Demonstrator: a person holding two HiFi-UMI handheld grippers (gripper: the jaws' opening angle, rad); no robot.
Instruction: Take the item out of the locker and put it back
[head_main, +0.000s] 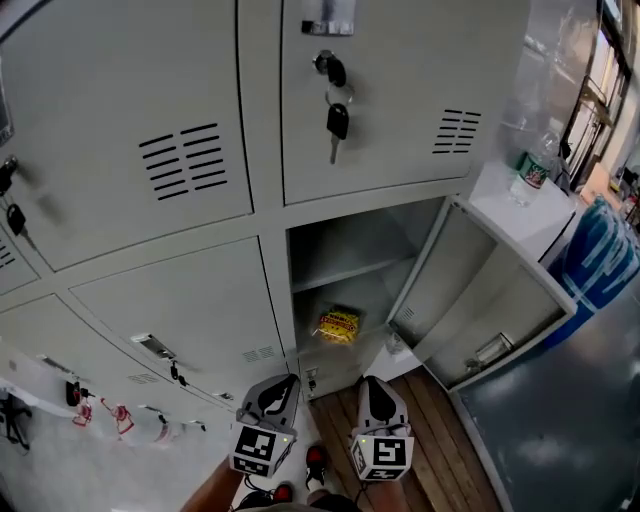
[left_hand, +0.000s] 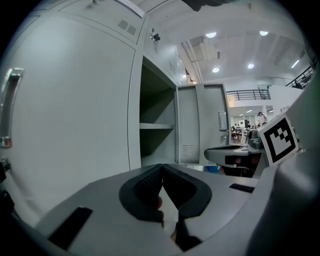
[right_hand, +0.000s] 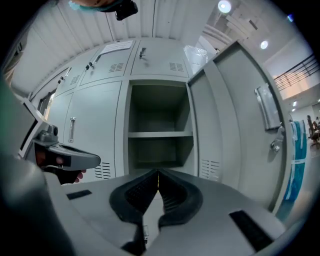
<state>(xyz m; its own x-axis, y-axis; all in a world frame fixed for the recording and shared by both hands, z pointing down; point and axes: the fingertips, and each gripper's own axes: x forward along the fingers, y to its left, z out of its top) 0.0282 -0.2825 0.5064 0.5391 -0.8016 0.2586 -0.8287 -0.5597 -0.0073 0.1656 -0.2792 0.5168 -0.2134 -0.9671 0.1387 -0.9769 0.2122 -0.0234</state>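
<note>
Head view: open door (head_main: 480, 290) beside locker (head_main: 345, 262) holding perhaps snack packet (head_main: 339, 325).

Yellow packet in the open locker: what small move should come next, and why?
Probably open the jaws of the right gripper and reach toward the yellow packet. It lies untouched under the shelf, the door stands open, and that gripper hangs shut and empty outside.

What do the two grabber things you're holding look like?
The left gripper and right gripper are smooth pale grey shells with rounded noses. Each carries a white cube printed with black square markers. Their jaws are lined with black ribbed pads. No cables show.
</note>
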